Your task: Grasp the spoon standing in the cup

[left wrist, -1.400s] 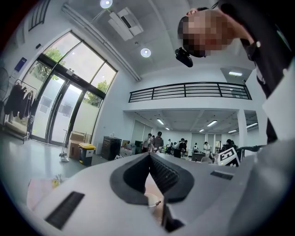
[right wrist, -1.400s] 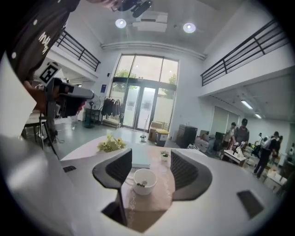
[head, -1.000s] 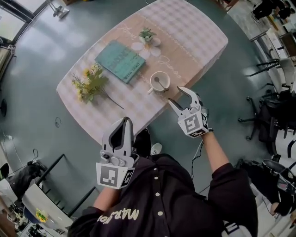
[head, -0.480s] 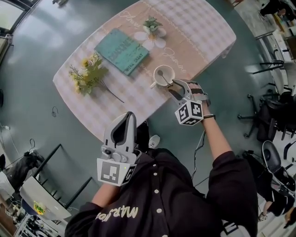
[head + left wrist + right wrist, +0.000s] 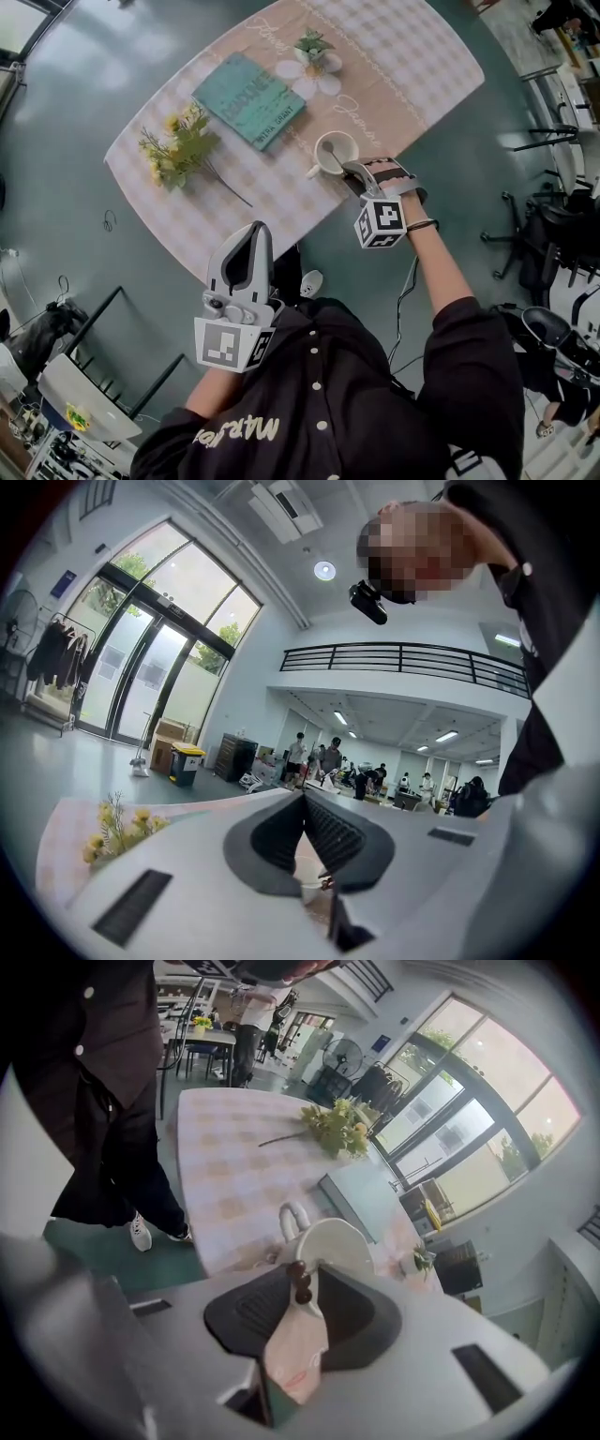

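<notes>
A white cup [image 5: 339, 142] stands near the front edge of the checked table [image 5: 394, 56], with a spoon [image 5: 330, 155] leaning in it. My right gripper [image 5: 349, 169] reaches the cup's near rim. In the right gripper view the cup [image 5: 330, 1241] sits just past the jaws, and the spoon's dark beaded handle end [image 5: 300, 1283] stands between the fingertips of my right gripper [image 5: 306, 1277]. The jaws are closing. The left pad is at the beads and a thin gap shows on the other side. My left gripper [image 5: 255, 232] is shut and empty, held close to the body [image 5: 303, 803].
On the table lie a teal book [image 5: 250, 99], a spray of yellow flowers [image 5: 178, 150] and a small potted plant [image 5: 312, 47] on a flower-shaped mat. Green floor surrounds the table. Office chairs [image 5: 553, 234] stand at the right.
My right gripper has moved forward from in front of the table edge to the cup, and its jaws have narrowed from wide open to close around the spoon handle. The left gripper stays put.
</notes>
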Demonstrator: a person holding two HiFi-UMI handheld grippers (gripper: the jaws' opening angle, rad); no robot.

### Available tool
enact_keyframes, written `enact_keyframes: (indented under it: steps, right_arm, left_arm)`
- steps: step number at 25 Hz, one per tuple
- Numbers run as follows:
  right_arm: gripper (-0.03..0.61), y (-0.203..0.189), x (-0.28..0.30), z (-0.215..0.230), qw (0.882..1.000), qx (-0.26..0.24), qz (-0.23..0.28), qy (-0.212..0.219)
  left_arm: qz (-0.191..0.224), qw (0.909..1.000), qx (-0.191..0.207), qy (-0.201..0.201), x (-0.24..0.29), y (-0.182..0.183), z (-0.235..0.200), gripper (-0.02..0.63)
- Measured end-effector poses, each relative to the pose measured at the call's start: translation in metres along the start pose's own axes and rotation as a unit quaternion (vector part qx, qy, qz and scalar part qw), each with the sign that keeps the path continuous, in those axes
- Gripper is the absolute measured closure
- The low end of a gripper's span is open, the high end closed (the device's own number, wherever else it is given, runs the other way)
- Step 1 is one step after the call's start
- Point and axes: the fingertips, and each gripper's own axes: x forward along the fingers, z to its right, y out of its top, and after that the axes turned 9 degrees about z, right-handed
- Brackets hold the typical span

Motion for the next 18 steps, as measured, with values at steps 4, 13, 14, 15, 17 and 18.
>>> enact_keyframes:
  steps: [4, 13, 14, 15, 17, 18]
  right_arm:
    - [0.514, 0.001, 0.001, -0.005, 1.000, -0.015, -0.004, 0.012]
    - [0.527, 0.007, -0.013, 0.000, 1.000, -0.012, 0.003, 0.005]
    - [0.527, 0.008, -0.016, 0.001, 1.000, -0.006, 0.006, 0.003]
    - [0.528, 0.010, -0.019, 0.002, 1.000, 0.003, 0.011, 0.001]
    - [0.528, 0.014, -0.026, 0.005, 0.999, 0.031, 0.026, -0.005]
    - [0.528, 0.016, -0.030, 0.007, 0.998, 0.049, 0.036, -0.010]
  left_arm:
    - [-0.002, 1.0000, -0.001, 0.003, 0.001, -0.002, -0.004, 0.603]
    - [0.003, 1.0000, 0.001, -0.008, 0.004, 0.004, 0.002, 0.603]
    - [0.004, 0.9999, 0.001, -0.010, 0.004, 0.005, 0.003, 0.603]
    - [0.005, 0.9999, 0.002, -0.012, 0.004, 0.006, 0.006, 0.603]
    - [0.008, 0.9998, 0.004, -0.016, 0.005, 0.008, 0.009, 0.603]
    - [0.009, 0.9998, 0.005, -0.019, 0.005, 0.009, 0.011, 0.603]
